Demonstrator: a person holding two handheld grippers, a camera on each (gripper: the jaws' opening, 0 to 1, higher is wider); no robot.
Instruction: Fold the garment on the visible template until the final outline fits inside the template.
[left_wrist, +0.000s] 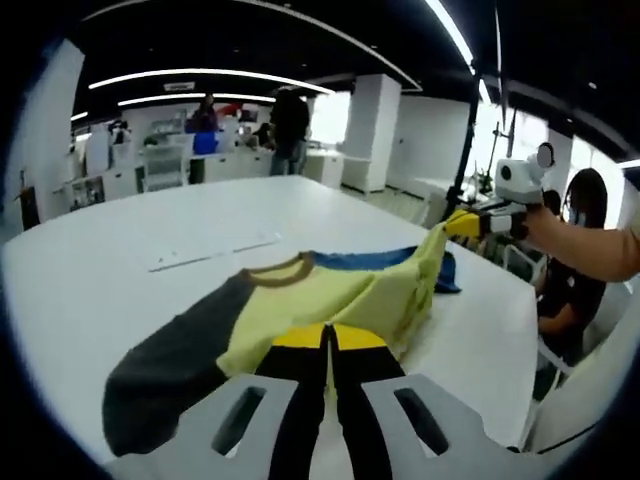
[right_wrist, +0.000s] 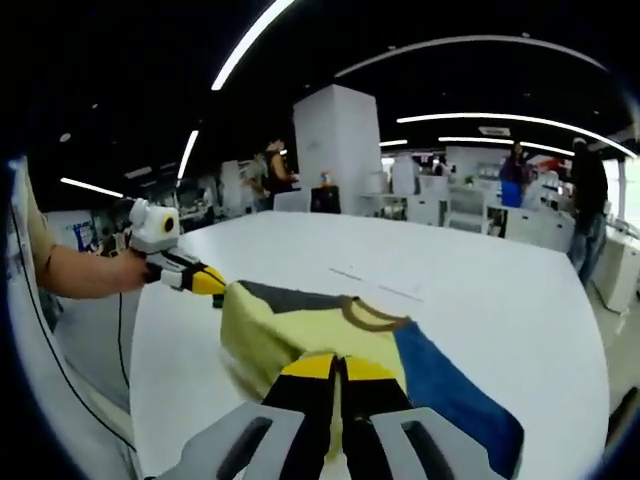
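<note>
While the big white table (left_wrist: 120, 250) holds it, the shirt (left_wrist: 300, 300) lies in the middle, only partly folded. Both the left claw (left_wrist: 328, 345) at 6 o'clock and the right claw (right_wrist: 338, 375) pinch its yellow cloth tight. More folds are left. The template at 11 o'clock is hard to see.

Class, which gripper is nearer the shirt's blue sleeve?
Right. The right gripper grips the shirt beside the blue sleeve; the left gripper holds the far corner, by the grey sleeve.
</note>
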